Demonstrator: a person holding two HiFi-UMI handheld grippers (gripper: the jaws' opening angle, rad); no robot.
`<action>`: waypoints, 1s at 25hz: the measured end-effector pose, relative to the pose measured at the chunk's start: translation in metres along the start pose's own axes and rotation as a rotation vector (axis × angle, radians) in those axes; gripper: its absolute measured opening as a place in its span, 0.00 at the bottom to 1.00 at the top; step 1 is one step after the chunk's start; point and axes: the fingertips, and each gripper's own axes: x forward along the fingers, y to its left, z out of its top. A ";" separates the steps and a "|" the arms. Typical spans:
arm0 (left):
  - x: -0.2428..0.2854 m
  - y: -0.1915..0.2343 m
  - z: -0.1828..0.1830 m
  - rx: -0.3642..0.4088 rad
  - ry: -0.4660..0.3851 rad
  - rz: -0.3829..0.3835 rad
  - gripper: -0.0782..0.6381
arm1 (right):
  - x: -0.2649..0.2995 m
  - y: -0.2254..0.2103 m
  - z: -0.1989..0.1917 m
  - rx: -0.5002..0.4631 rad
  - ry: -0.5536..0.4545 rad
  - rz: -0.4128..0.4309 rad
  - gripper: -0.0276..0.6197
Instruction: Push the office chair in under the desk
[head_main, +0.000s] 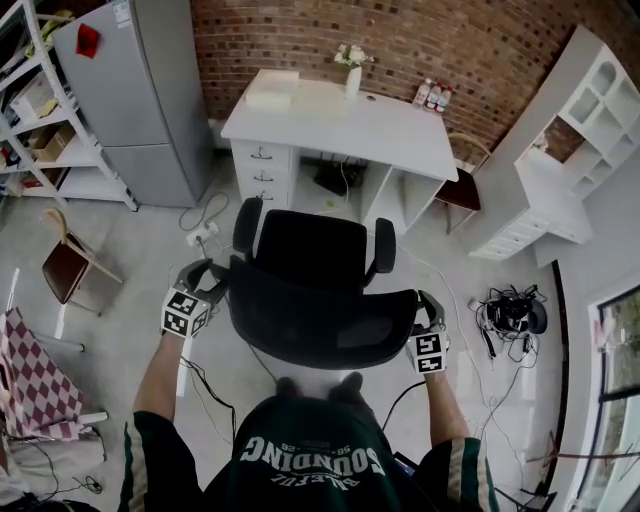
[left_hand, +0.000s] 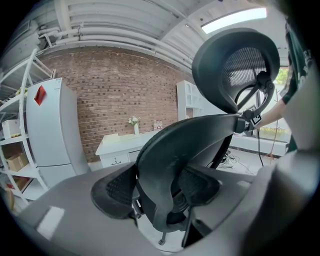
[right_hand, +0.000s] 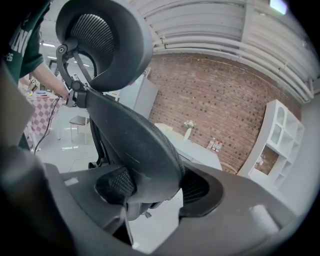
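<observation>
Two grippers hold the office chair (head_main: 310, 285) by its backrest (head_main: 322, 325). The L gripper (left_hand: 157, 194) is on the left edge and the R gripper (right_hand: 155, 192) on the right. Both sets of jaws stand wide, pads pressed onto the thick mesh rim.

The chair sits mid-floor, seat facing the desk (head_main: 350, 125), not yet under it. It's bulky and prob. rolls easily, but the backrest may flex and the base may swivel. So grip both edges evenly and push straight.

The kneehole (head_main: 335, 185) beside the drawers (head_main: 262, 165) looks snug for the armrests (head_main: 247, 225).
</observation>
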 end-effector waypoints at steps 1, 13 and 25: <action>0.004 0.000 0.001 0.004 -0.001 -0.003 0.48 | 0.001 -0.002 0.000 0.001 0.003 -0.002 0.44; 0.053 -0.013 0.022 0.019 -0.017 0.016 0.47 | 0.023 -0.054 -0.014 0.022 0.046 -0.004 0.43; 0.081 -0.009 0.032 -0.007 -0.002 0.018 0.47 | 0.046 -0.077 -0.011 0.027 0.022 0.025 0.42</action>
